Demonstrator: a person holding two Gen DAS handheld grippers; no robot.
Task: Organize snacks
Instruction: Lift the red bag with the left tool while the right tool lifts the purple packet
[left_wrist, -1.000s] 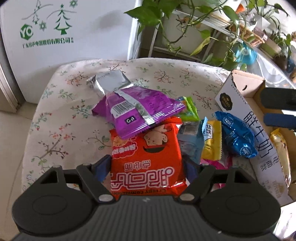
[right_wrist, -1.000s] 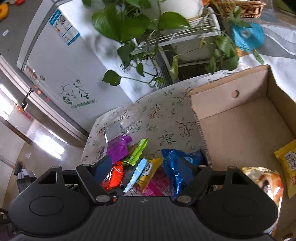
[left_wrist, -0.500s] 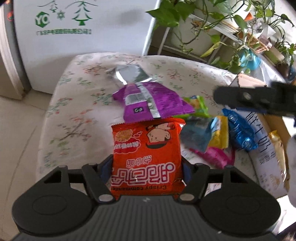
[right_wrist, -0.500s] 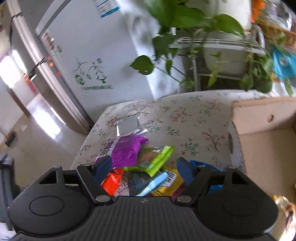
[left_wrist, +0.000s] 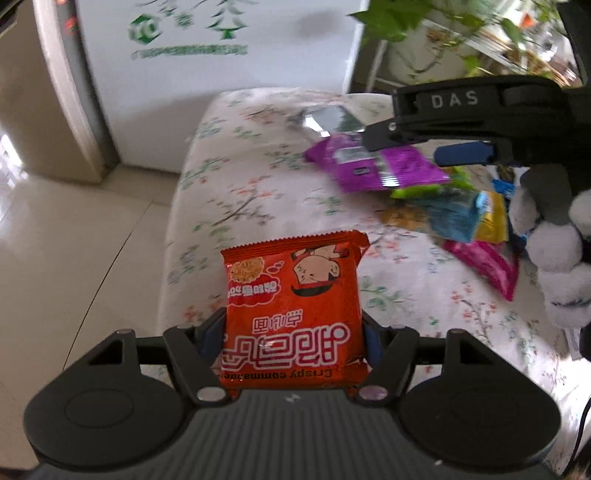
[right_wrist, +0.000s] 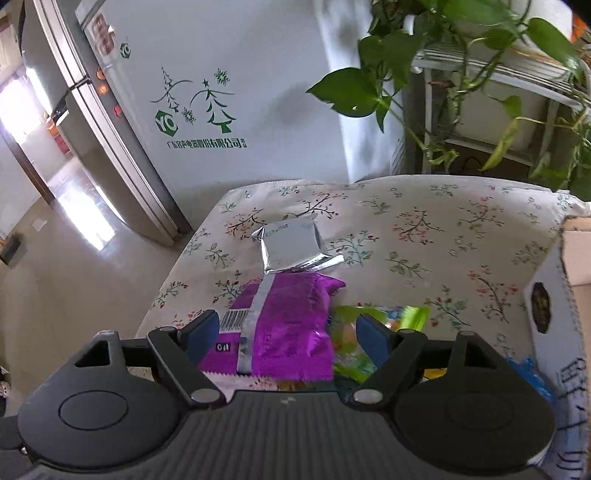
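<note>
Snacks: red packet (left_wrist: 293, 314) being pinched upright in left gripper (left_wrist: 291, 339), lifted clear for boxing; right gripper (right_wrist: 286, 339), jaws opening, straddling purple packet (right_wrist: 288, 332) at pile's (left_wrist: 461, 221) ten o'clock.

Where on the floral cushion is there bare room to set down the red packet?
Free: the cushion between the red packet and the purple packet, and its near-right part below the pink packet. Also behind the silver packet. Crowded: the pile beside the cardboard box.
</note>
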